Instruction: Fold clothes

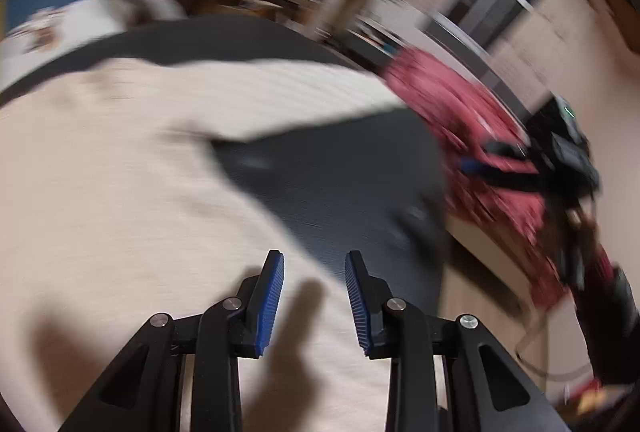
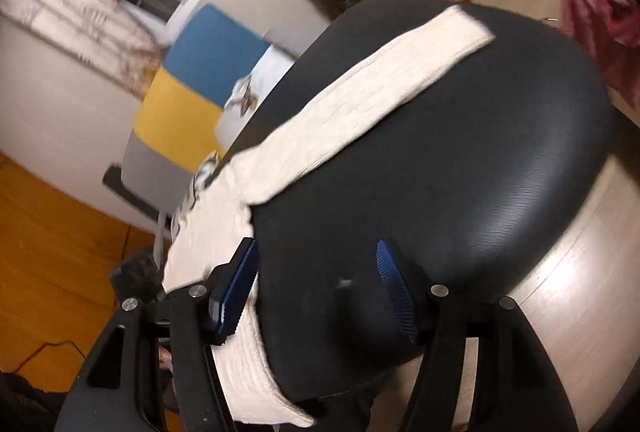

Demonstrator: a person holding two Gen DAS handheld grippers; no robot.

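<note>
Left tool [image 1: 314,296] spread, empty, over cream knit sweater [image 1: 120,192]; right tool [image 2: 316,292] spread, empty, above dark surface [image 2: 500,152], sleeve [image 2: 380,88] stretched across.

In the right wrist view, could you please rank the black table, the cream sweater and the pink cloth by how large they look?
1. black table, fills most of the frame
2. cream sweater, draped across it
3. pink cloth, smallest here, though it lies farther away and is cut off by the frame edge, so its true size is unsure
</note>
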